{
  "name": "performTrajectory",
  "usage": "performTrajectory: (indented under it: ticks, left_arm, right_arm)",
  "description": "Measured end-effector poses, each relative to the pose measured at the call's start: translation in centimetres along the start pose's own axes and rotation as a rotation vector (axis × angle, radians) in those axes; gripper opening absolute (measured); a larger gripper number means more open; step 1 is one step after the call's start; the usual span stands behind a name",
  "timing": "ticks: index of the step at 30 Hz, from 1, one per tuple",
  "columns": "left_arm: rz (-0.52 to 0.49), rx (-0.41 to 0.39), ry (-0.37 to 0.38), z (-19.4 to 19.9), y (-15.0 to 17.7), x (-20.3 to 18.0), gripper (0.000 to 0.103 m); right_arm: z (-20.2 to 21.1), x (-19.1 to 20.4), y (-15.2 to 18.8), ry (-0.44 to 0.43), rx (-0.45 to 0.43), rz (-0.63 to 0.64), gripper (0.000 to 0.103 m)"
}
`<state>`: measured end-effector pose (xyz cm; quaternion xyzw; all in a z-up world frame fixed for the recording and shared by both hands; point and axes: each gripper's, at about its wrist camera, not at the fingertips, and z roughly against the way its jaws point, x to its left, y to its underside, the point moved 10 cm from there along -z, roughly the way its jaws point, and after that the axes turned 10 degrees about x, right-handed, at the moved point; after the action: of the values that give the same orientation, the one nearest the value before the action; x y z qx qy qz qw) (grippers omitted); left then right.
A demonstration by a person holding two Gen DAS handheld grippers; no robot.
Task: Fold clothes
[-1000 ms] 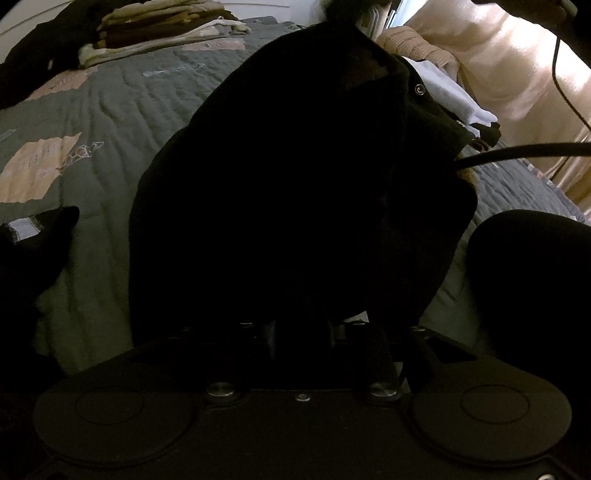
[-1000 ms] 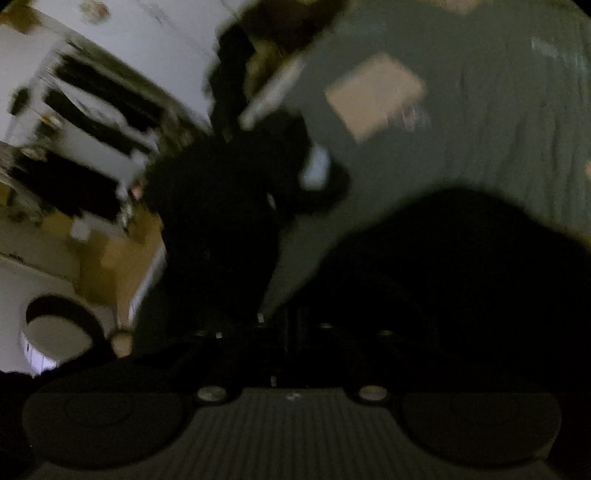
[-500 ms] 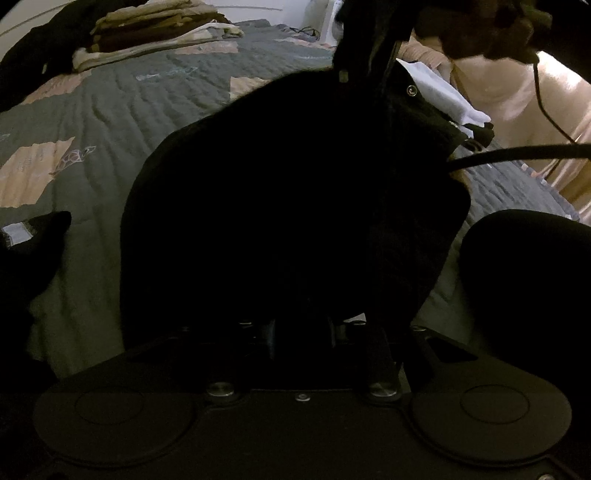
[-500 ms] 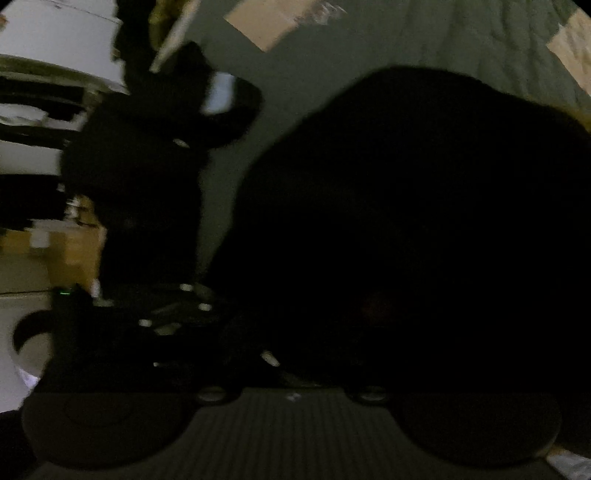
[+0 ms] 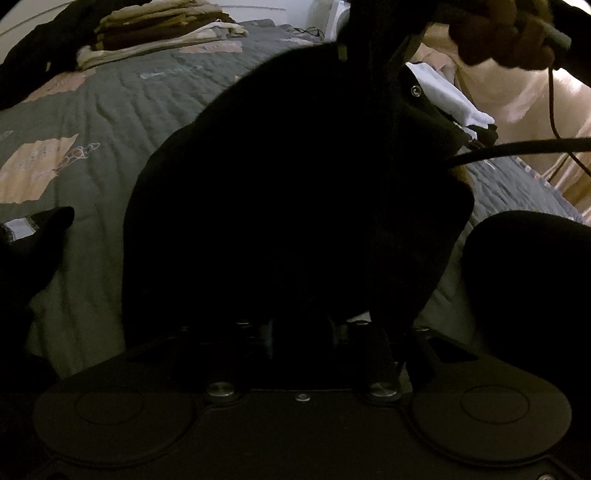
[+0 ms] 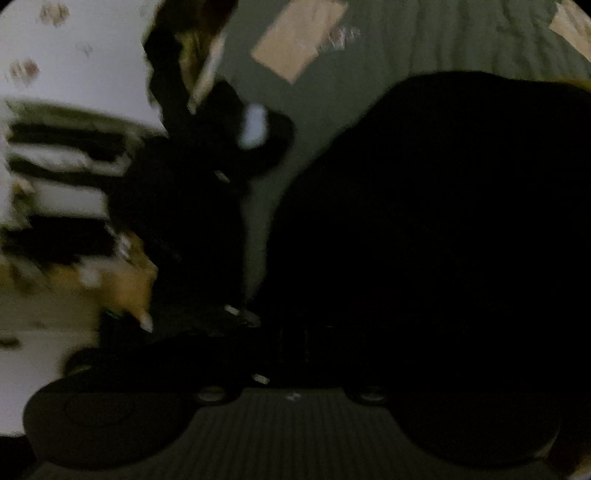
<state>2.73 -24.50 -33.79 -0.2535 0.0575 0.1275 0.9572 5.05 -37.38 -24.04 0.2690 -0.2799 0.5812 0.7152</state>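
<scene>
Ahead, black garment (image 5: 295, 192) hides left tool, opening; right tool closed; folded stack (image 5: 159, 29) beyond.

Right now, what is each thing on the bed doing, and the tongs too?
black garment, unfolded, heaped up in front of the left tongs.
clothes stack, folded, piled at the bed's far side.
bedspread, spread out, rippled.
left tongs, hidden against the black garment; grip too dark to tell.
right tongs, shut; too dark to see what they hold.
</scene>
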Motion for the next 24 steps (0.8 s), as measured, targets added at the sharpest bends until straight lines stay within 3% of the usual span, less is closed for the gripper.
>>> performTrajectory:
  ticks: [5, 9, 11, 14, 20, 22, 24]
  left_arm:
    - [0.047, -0.032, 0.011, 0.9, -0.5, 0.6, 0.037]
    - [0.143, -0.092, 0.012, 4.1, -1.3, 2.2, 0.062]
    - [0.171, -0.131, 0.007, 6.2, -1.9, 2.9, 0.066]
    - [0.255, -0.186, 0.029, 9.5, -2.9, 4.5, 0.078]
    - [0.454, -0.316, 0.046, 16.3, -4.9, 9.8, 0.079]
    - [0.473, -0.323, 0.044, 17.3, -6.4, 10.7, 0.079]
    - [0.422, -0.286, 0.032, 16.9, -8.6, 10.3, 0.078]
  right_arm:
    - [3.2, 2.9, -0.4, -0.109, -0.153, 0.042, 0.008]
    - [5.0, 6.3, -0.9, -0.176, -0.249, 0.166, 0.008]
    - [5.0, 7.8, -0.6, -0.196, -0.284, 0.246, 0.008]
    - [3.8, 9.9, -0.5, -0.183, -0.274, 0.355, 0.008]
    - [0.8, 10.6, 0.5, -0.111, -0.204, 0.457, 0.008]
    - [-0.2, 10.9, 0.9, -0.093, -0.181, 0.488, 0.008]
    - [-0.9, 11.3, 1.5, -0.084, -0.165, 0.519, 0.008]
